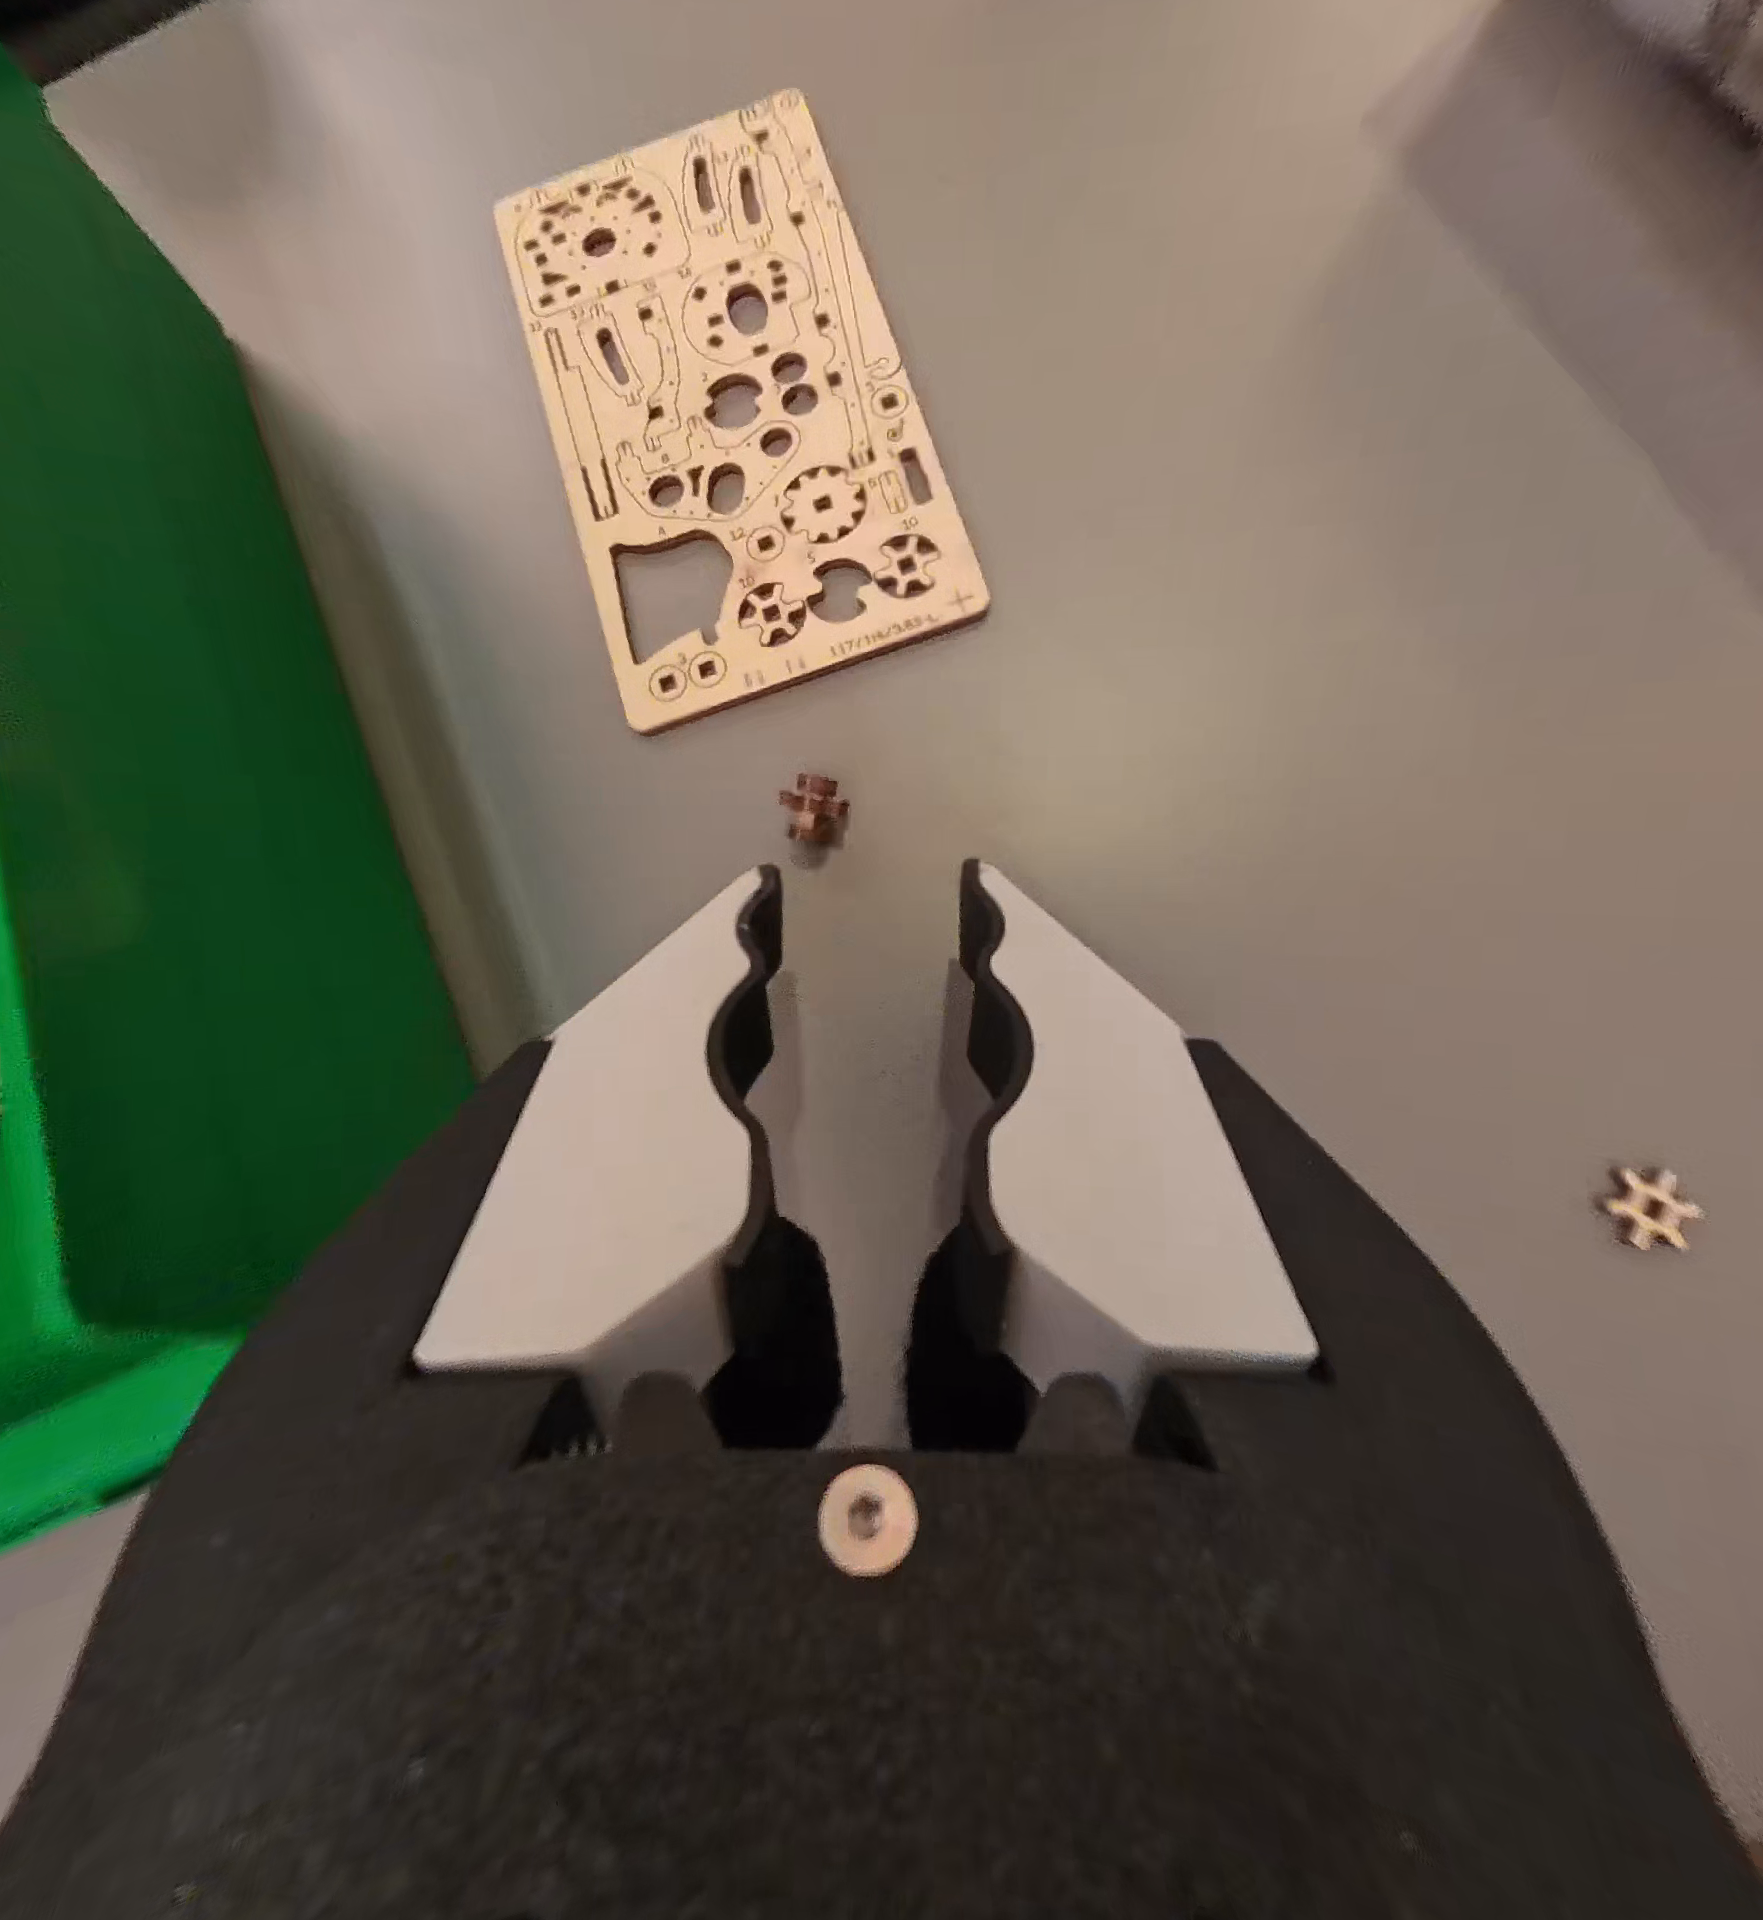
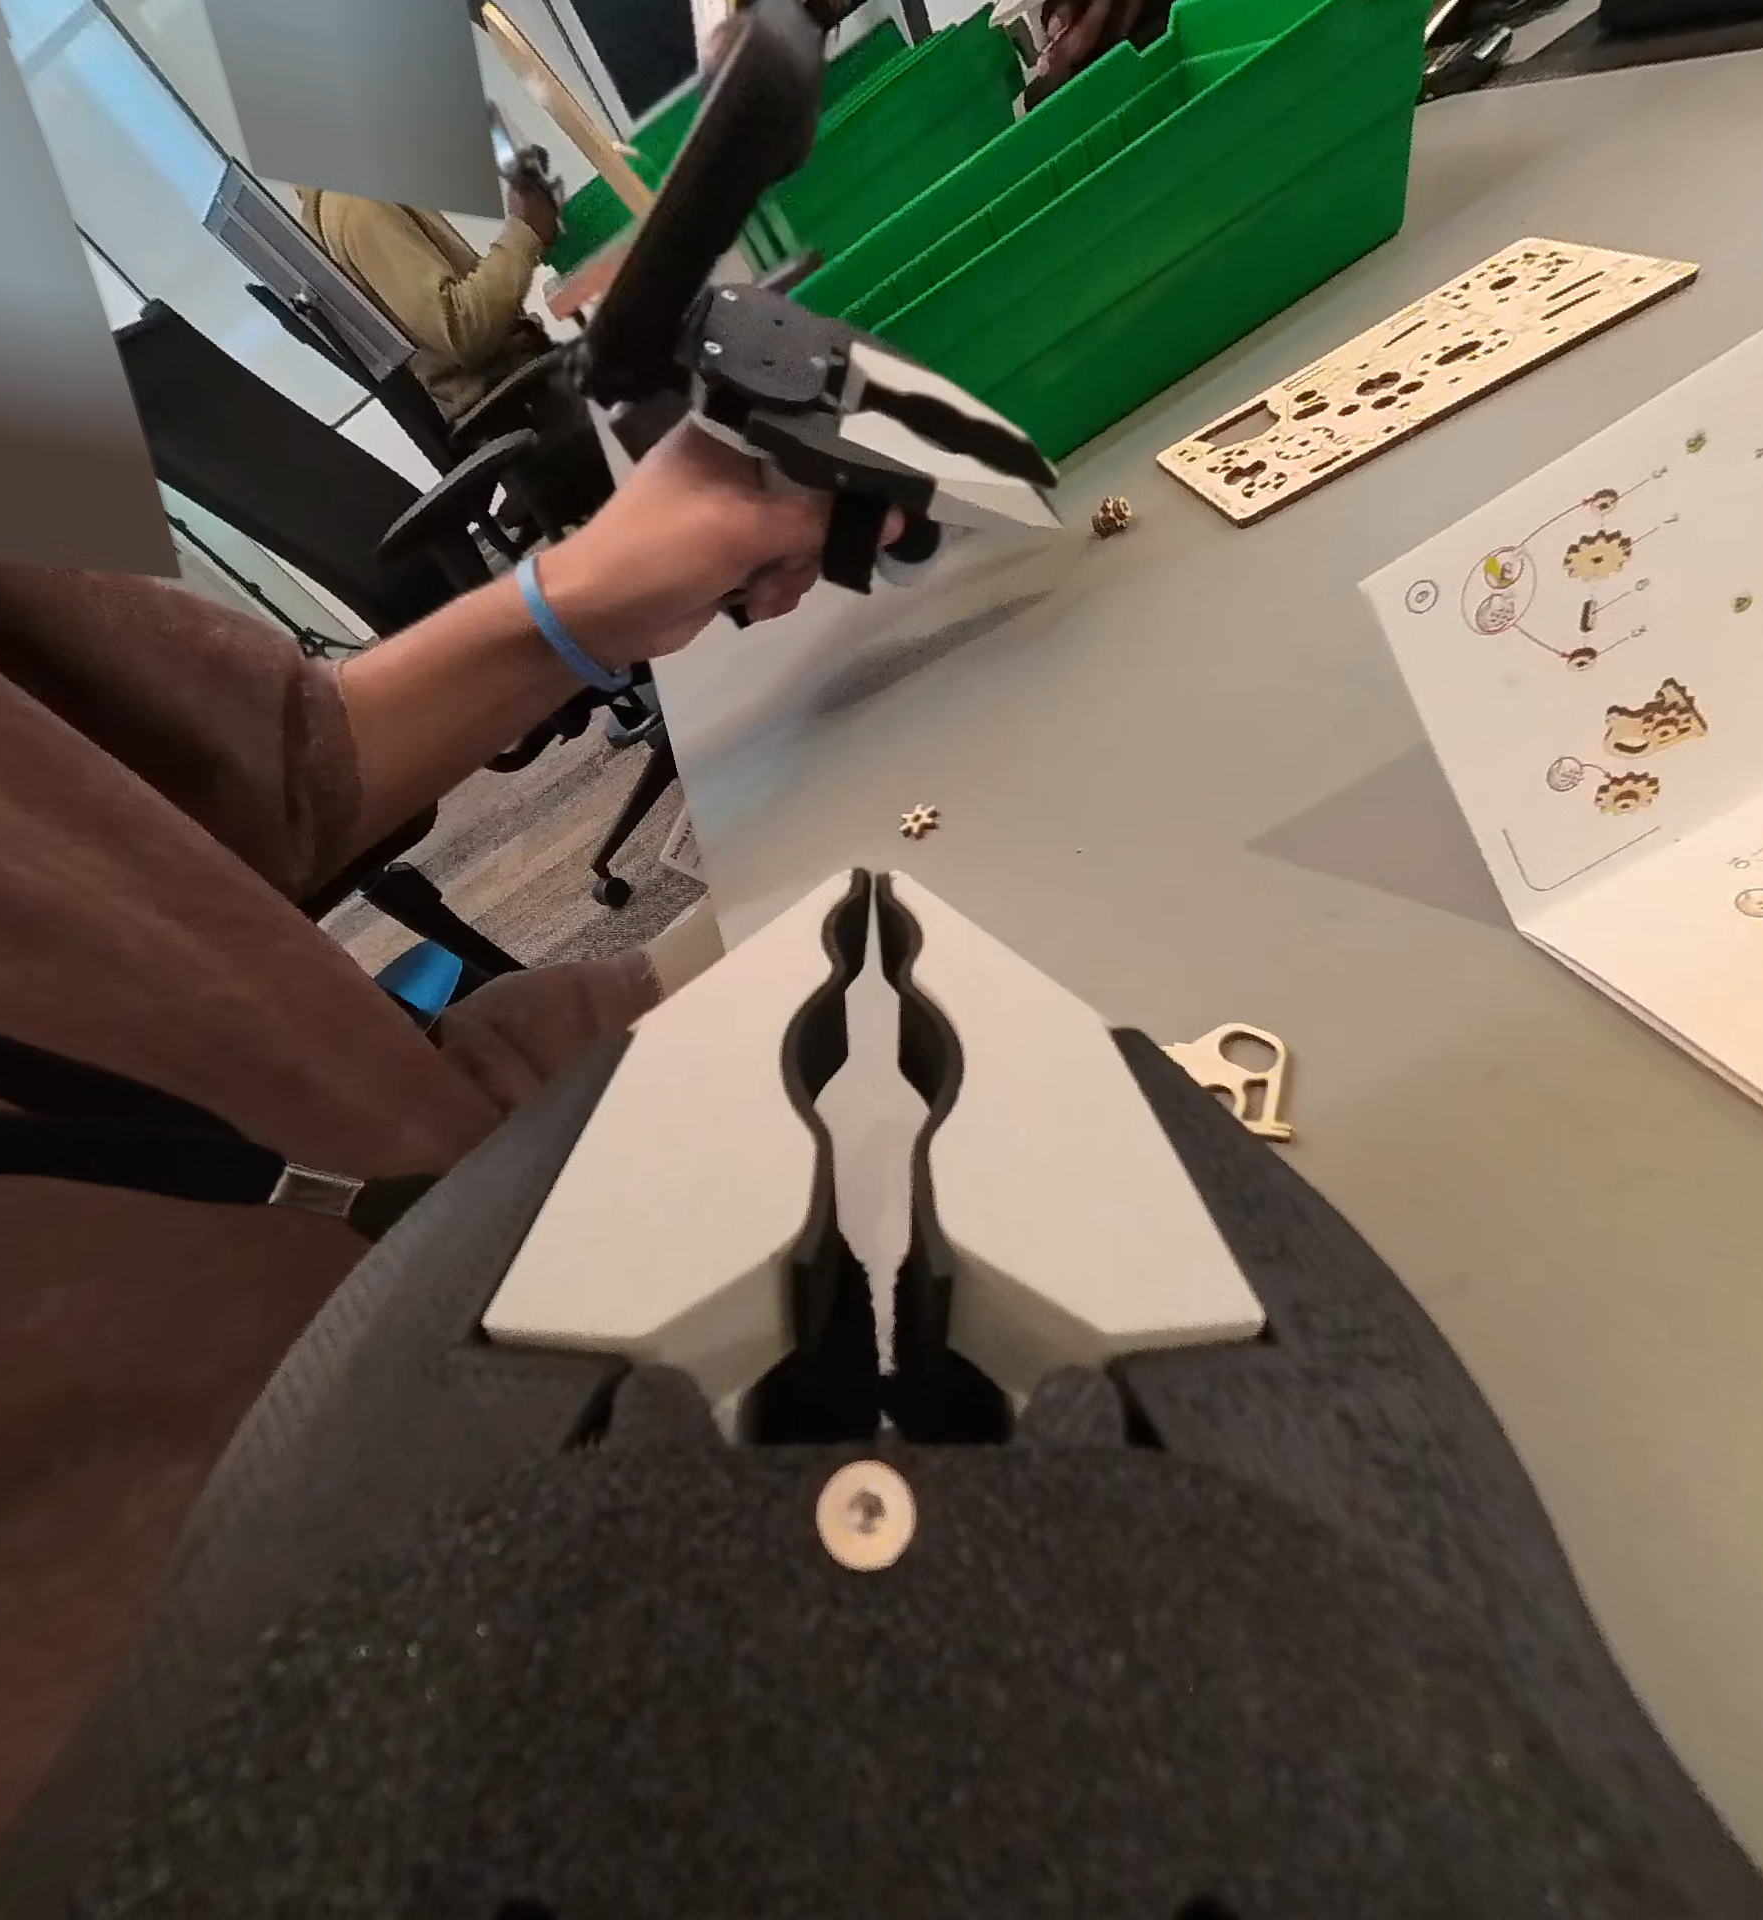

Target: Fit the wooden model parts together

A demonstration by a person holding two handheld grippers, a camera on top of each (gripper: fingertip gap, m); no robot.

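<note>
Just beyond my left hand-held gripper (image 1: 870, 883), whose fingers stand apart and empty, a small dark wooden gear cluster (image 1: 812, 808) sits on the grey surface (image 1: 1220, 520), near the pale parts sheet (image 1: 742, 416). My right hand-held gripper (image 2: 873, 881) is closed on nothing, a loose star gear (image 2: 919, 821) lying just past it.

- wooden parts sheet (image 1: 742, 405): small burnt-in part numbers beside the cut-outs, a longer code line along its near edge and a plus-shaped mark in the corner
- instruction booklet (image 2: 1635, 665): small step and part numbers printed beside the diagrams, mostly too small to read
- floor sticker (image 2: 685, 844) below the bench edge: printed writing, cut off and blurred
- nothing readable elsewhere
</note>
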